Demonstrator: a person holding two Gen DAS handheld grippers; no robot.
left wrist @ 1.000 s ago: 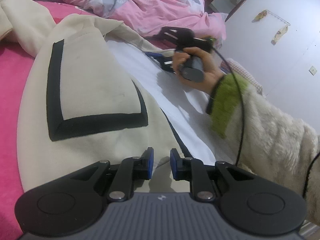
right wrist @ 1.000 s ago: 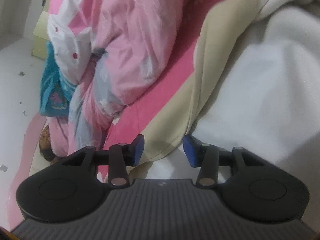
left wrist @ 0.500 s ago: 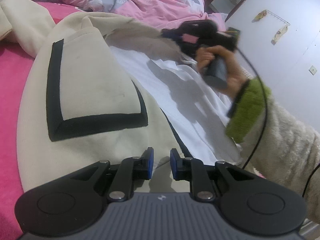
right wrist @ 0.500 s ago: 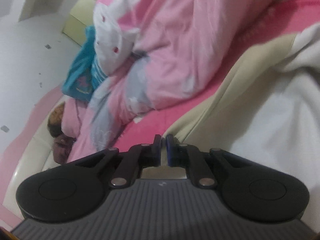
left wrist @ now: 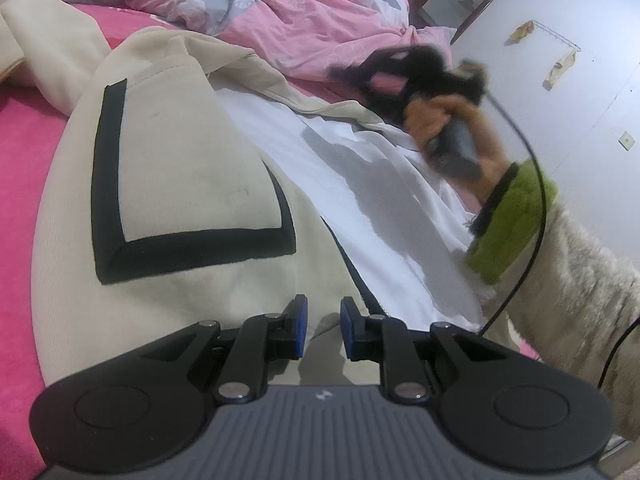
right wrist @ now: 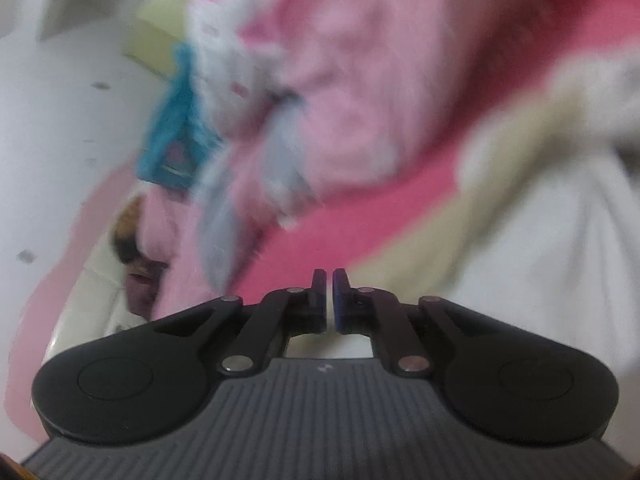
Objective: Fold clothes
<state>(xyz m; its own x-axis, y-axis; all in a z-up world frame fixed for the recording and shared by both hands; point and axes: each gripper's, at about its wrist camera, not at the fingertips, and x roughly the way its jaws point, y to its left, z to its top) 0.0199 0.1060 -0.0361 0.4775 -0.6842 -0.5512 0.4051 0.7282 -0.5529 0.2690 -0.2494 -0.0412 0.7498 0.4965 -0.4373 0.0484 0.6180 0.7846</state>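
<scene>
Cream jacket [left wrist: 172,168] with black trim and white lining lies spread across the pink bed [left wrist: 24,152] at frame centre, the left tool [left wrist: 322,330] hovering over its lower edge with fingers parted, while the right tool [right wrist: 330,300], blurred at upper right, appears pressed together, whether on fabric I cannot tell.

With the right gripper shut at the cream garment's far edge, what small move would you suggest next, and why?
Probably carry the right gripper across toward the black-trimmed panel, folding the cream garment over its white lining. Its jaws are closed with cloth apparently pinched, though blur hides the grip, and the lining lies exposed. The left gripper sits open at the near hem.
</scene>
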